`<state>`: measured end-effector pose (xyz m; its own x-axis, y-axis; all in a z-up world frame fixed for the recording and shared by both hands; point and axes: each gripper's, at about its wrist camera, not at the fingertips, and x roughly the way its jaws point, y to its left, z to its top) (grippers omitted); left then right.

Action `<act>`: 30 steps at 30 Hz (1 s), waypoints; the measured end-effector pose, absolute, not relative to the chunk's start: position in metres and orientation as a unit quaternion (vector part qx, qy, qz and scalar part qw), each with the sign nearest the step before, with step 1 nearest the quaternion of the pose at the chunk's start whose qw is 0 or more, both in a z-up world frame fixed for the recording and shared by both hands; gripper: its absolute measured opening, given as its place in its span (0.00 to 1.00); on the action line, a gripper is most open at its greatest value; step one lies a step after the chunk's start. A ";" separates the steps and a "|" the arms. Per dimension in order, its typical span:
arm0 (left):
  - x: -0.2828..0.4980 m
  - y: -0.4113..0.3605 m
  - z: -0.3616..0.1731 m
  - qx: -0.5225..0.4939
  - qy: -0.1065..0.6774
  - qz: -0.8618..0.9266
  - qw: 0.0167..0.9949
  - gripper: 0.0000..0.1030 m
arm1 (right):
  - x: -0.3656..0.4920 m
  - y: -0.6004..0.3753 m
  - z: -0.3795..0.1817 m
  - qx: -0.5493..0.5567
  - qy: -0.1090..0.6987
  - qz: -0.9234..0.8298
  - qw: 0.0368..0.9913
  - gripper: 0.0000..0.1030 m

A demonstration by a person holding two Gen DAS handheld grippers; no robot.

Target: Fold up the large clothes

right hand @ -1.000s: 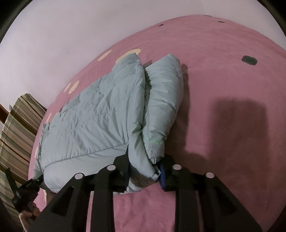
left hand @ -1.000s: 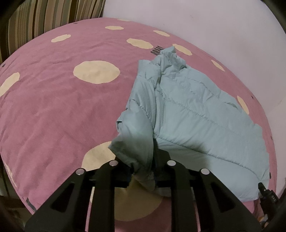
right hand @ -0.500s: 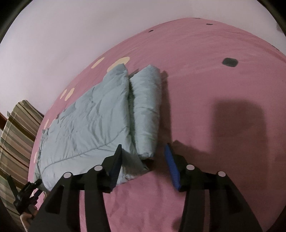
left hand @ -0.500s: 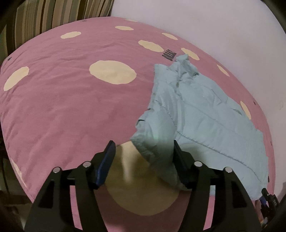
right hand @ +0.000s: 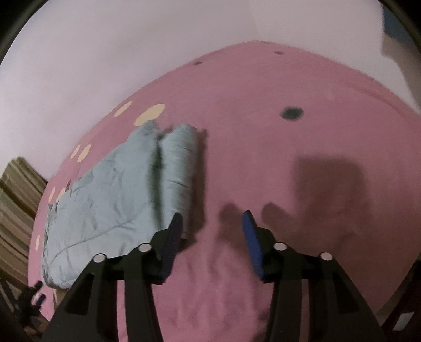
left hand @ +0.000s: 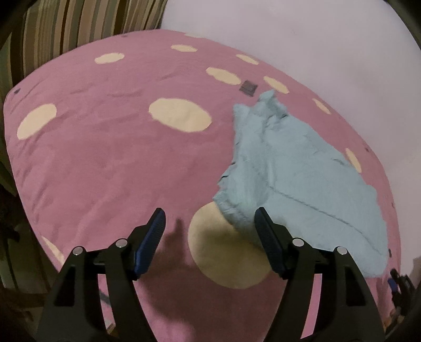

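Observation:
A pale blue puffer jacket [left hand: 297,184] lies folded on a pink bedspread with cream spots [left hand: 105,163]. My left gripper [left hand: 209,218] is open and empty, raised above the bed, with the jacket's near corner just beyond its right finger. In the right wrist view the jacket [right hand: 118,194] lies to the left, one sleeve folded along its right edge. My right gripper [right hand: 211,221] is open and empty above bare bedspread [right hand: 263,147], its left finger close to the jacket's near end.
A striped curtain or cushion [left hand: 79,23] stands behind the bed at the far left. A white wall [right hand: 105,52] runs along the bed's far side. The other gripper shows at the frame edge [left hand: 397,284].
Both grippers let go of the jacket, opened wide and pulled back and up from it. The jacket now lies flat on the bed.

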<state>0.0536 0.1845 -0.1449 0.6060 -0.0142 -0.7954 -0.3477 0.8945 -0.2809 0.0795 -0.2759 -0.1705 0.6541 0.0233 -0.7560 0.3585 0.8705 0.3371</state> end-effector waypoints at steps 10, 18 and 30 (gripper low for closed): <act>0.072 0.182 -0.113 -0.157 0.422 0.080 0.889 0.76 | 0.146 -0.150 -0.140 0.135 0.421 0.033 0.897 0.35; 0.108 0.191 -0.122 -0.148 0.445 0.072 0.880 0.76 | 0.197 -0.068 -0.147 0.081 0.445 0.069 0.889 0.35; 0.172 0.198 -0.135 -0.136 0.482 0.026 0.865 0.77 | 0.230 -0.030 -0.170 0.040 0.462 0.055 0.884 0.35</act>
<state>0.1721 0.1976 -0.1350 0.5335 -0.0869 -0.8413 -0.1756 0.9616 -0.2107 0.2303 -0.0298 -0.1697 0.5663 0.1346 -0.8131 -0.0612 0.9907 0.1213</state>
